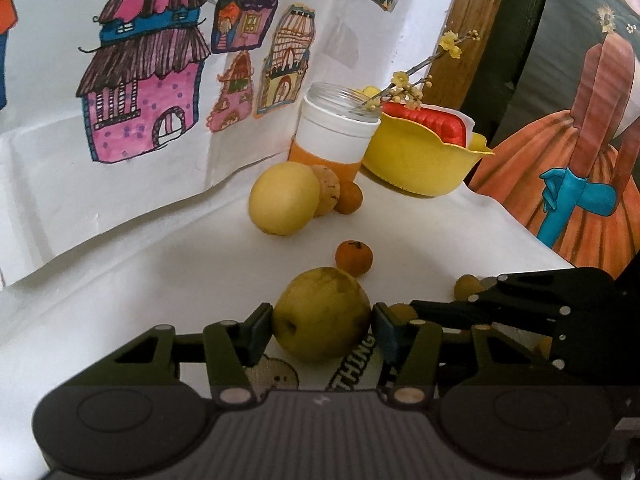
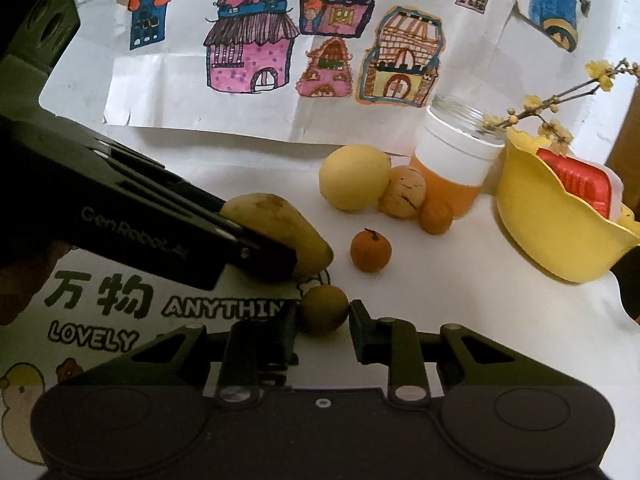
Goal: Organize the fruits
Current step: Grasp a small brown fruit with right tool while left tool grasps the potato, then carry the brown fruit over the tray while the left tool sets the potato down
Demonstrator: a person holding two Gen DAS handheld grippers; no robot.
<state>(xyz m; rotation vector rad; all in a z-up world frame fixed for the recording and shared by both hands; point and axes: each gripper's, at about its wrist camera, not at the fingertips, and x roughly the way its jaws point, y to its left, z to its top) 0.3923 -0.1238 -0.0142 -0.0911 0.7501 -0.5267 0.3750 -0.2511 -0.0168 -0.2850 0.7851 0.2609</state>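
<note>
My left gripper (image 1: 322, 318) is shut on a large yellow-green pear (image 1: 322, 314), seen from the side in the right wrist view (image 2: 280, 228). My right gripper (image 2: 323, 314) has its pads on both sides of a small olive-brown round fruit (image 2: 323, 308) over the printed mat. A small orange (image 2: 371, 250) lies just beyond, also in the left wrist view (image 1: 354, 258). A yellow apple-like fruit (image 2: 354, 178), a tan speckled fruit (image 2: 402, 194) and another small orange (image 2: 436, 216) sit grouped by the jar. The yellow bowl (image 2: 548, 236) stands at the right.
A glass jar (image 2: 456, 160) with a white band and orange base holds a flowering twig. A red packet (image 2: 576, 182) lies in the yellow bowl. A printed mat (image 2: 100, 308) covers the near left. Paper drawings of houses (image 2: 256, 52) line the back wall.
</note>
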